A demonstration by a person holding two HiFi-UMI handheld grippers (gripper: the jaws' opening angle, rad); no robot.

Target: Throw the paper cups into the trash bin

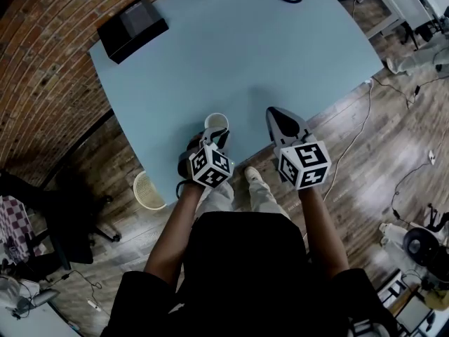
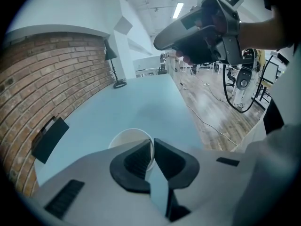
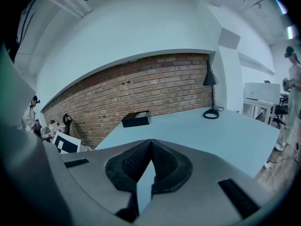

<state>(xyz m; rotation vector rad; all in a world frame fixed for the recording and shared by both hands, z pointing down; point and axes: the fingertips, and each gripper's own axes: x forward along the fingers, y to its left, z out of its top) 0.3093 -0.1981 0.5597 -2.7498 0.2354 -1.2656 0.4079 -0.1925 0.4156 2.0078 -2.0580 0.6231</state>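
so the left tool (image 2: 151, 144) has the paper cup (image 2: 123, 138) pinched by its wall. The trash bin (image 1: 149, 190) sits on the floor (image 1: 130, 225) off to that tool's left (right tool (image 3: 150, 144) is closed, empty)

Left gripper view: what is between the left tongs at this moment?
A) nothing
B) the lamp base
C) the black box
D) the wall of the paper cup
D: the left tongs are closed on the wall of the white paper cup near the table edge, with one pad inside the rim and one outside.
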